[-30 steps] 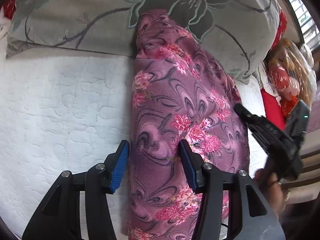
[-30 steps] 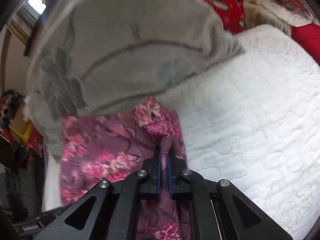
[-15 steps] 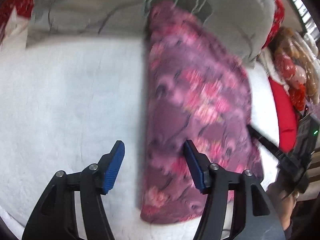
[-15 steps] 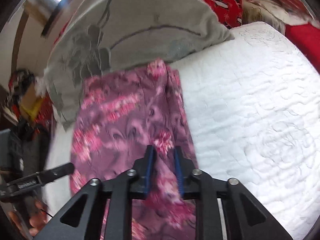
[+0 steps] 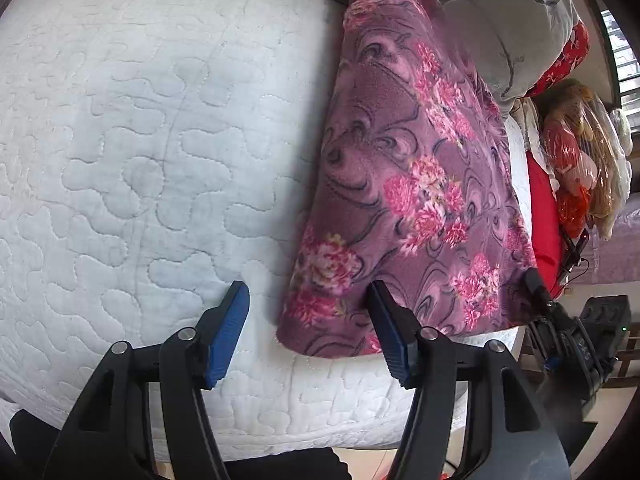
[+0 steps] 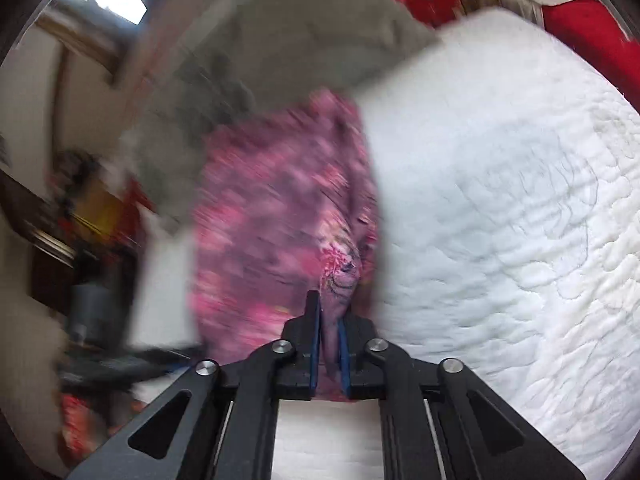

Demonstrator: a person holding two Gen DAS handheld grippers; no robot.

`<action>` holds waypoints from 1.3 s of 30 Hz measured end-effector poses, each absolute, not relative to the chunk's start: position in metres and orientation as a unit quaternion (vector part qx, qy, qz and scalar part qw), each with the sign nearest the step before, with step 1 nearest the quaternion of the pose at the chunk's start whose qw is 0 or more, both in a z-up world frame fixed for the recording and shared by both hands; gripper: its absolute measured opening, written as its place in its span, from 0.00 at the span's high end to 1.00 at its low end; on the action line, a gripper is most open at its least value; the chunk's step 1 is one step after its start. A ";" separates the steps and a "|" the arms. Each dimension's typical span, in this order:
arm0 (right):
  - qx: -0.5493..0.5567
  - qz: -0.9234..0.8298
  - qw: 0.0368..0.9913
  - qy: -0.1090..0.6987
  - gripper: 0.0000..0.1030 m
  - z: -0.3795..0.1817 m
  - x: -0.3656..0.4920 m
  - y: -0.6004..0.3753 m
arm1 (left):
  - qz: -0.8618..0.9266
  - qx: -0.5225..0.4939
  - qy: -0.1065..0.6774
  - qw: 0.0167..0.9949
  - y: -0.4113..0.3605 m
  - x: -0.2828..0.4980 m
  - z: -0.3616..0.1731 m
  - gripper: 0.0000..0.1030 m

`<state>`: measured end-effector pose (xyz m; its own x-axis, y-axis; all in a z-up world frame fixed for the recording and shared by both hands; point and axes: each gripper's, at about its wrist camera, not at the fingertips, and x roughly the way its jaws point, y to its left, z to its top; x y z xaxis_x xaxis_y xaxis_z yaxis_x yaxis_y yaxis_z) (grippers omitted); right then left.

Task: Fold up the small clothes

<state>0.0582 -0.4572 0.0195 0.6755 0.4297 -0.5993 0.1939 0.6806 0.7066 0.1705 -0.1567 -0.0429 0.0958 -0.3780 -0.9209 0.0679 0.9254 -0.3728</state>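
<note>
A purple fleece garment with pink flowers [image 5: 404,184] lies lengthwise on the white quilted mattress [image 5: 140,152], its far end against a grey pillow. My left gripper [image 5: 308,328] is open and empty, its jaws standing either side of the garment's near left corner. My right gripper [image 6: 330,328] is shut on a fold of the garment's near edge [image 6: 340,280]; that view is motion-blurred. The right gripper also shows in the left wrist view [image 5: 560,328] at the garment's near right corner.
A grey floral pillow [image 5: 508,12] lies at the head of the mattress. Red cloth [image 5: 542,208] and bagged items [image 5: 580,160] are piled at the right. The mattress front edge [image 5: 320,412] is close below my left gripper.
Both grippers have pulled back toward the mattress's near edge. The left gripper stayed open. The right gripper loosened for a moment and now pinches the garment's near edge.
</note>
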 end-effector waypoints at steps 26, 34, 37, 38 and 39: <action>0.301 0.011 0.874 0.381 0.73 0.033 0.179 -0.443 | -0.190 -0.127 0.566 0.792 -0.164 0.267 0.011 0.37; 0.239 -0.026 0.870 0.431 0.76 0.015 0.251 -0.431 | -0.135 -0.008 0.575 0.807 -0.208 0.309 -0.026 0.32; 0.231 -0.034 0.876 0.422 0.77 -0.004 0.252 -0.429 | -0.137 -0.024 0.567 0.812 -0.204 0.310 -0.033 0.26; 0.234 -0.034 0.877 0.419 0.77 -0.005 0.252 -0.428 | -0.138 -0.020 0.565 0.813 -0.205 0.309 -0.034 0.25; 0.234 -0.033 0.878 0.417 0.77 -0.006 0.252 -0.427 | -0.139 -0.013 0.561 0.816 -0.206 0.308 -0.034 0.25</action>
